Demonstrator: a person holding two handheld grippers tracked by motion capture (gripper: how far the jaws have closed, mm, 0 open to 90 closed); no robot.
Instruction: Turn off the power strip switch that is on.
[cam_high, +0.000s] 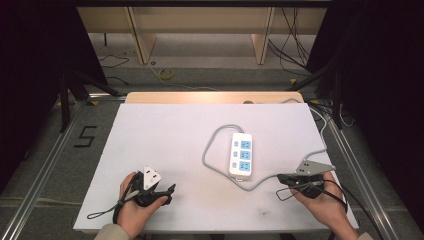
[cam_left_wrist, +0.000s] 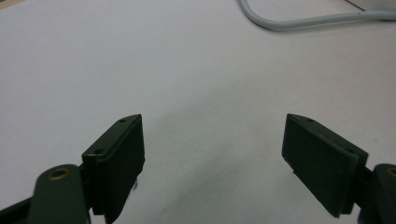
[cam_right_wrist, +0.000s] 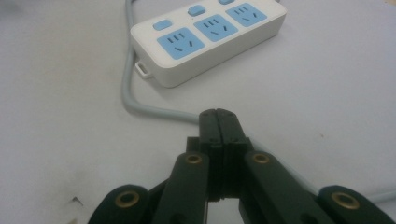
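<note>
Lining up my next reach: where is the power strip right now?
High view: the power strip lies right of the table's centre, nearer the right gripper, its grey cable looping round its left.

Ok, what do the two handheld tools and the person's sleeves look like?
Both are black. The left tool carries a white block on top and trails a thin black cable; the right tool carries a grey three-cornered plate. Flat rectangular pads, brass-coloured pivots. Beige cuffs.

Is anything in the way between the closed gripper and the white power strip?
Only the strip's own grey cable crosses the table between the right gripper and the power strip. Otherwise the white table there is bare.
</note>
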